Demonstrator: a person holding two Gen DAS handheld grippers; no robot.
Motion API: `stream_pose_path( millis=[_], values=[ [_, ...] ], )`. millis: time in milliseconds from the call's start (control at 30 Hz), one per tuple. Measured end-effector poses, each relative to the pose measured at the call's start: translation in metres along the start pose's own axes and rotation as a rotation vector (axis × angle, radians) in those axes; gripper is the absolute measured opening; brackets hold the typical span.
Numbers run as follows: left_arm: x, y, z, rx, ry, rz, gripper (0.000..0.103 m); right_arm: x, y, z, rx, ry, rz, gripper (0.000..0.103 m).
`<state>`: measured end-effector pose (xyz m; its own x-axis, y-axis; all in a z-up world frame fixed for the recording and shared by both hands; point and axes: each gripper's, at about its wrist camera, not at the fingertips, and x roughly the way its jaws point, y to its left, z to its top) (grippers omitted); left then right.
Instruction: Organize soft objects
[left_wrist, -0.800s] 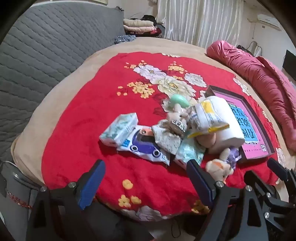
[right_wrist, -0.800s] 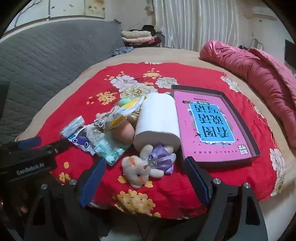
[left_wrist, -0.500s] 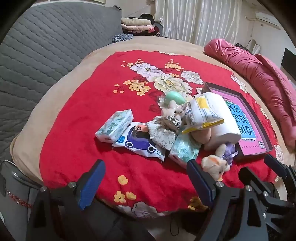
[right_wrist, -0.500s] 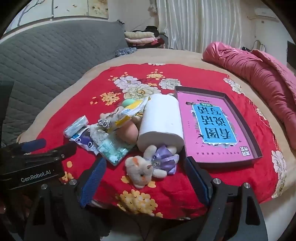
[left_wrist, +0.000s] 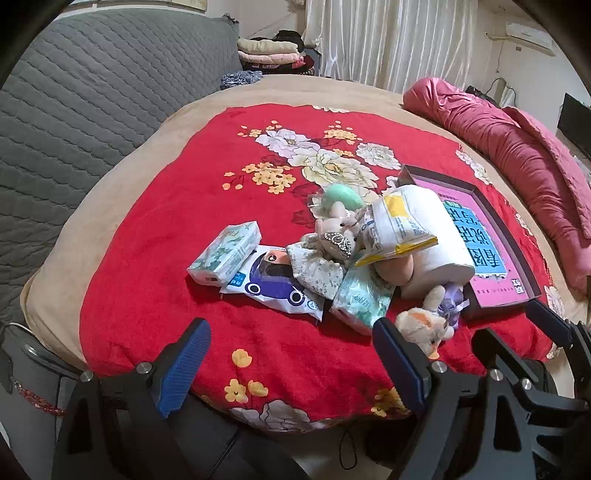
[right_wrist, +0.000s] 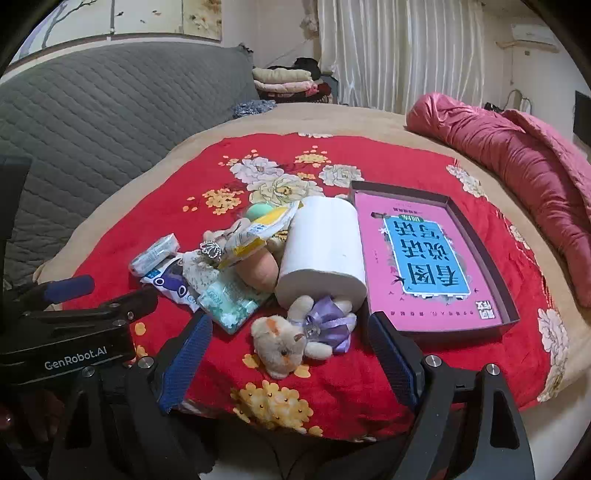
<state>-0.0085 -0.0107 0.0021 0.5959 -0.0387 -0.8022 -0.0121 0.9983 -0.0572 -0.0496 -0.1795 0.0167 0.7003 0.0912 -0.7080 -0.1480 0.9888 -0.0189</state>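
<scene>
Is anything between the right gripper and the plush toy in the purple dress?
Nothing visible. The plush toy lies at the near edge of the pile, just ahead of the open right gripper, with only bare red blanket between them. The paper roll lies behind it.

Your left gripper is a matte black plastic frame ending in two flat fingers faced with blue textured pads. A silver screw sits at the base of each finger, with further silver screws lower on the arms. Seen from the right wrist, its body carries white lettering reading GenRobot.AI. Your right gripper is built the same: black angular arms, blue ribbed pads and round silver screws at the finger joints. A thin black cord hangs below the left gripper.
</scene>
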Motion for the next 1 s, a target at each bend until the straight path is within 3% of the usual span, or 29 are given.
stream_pose_path(
  millis=[1000],
  values=[
    [-0.0013,-0.0046,-0.0015,0.002,0.008,-0.023,0.089,-0.0046,0.0022,0.0021,-0.012,-0.016,-0.009,0.087]
  ],
)
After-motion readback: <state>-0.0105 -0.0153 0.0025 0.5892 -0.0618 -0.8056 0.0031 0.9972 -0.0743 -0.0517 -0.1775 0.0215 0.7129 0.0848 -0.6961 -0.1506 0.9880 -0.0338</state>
